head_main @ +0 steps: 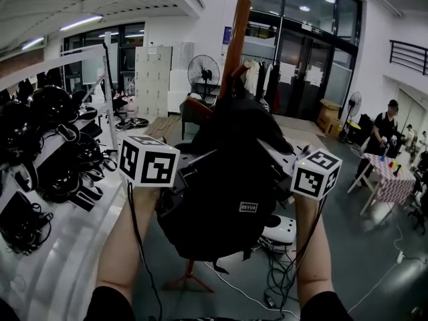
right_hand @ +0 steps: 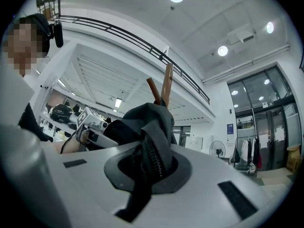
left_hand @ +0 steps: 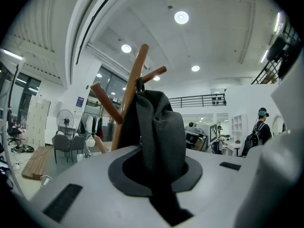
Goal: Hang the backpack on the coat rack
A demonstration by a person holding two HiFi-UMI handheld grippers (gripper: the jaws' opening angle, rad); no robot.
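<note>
My left gripper [left_hand: 159, 184] is clamped on a soft fabric fold of the backpack [head_main: 227, 192] and my right gripper [right_hand: 145, 175] on its zippered edge, holding it against the coat rack [head_main: 235, 39], where it sags limp and looks weighty, so high grips near its top suit it.

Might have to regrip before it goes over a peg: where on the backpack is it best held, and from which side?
Probably its upper corners, one gripper coming in level from each side, as now: the left gripper pinches a fabric fold and the right gripper pinches the zipper seam. That way the backpack hangs below the grips with its top up by the coat rack.
</note>
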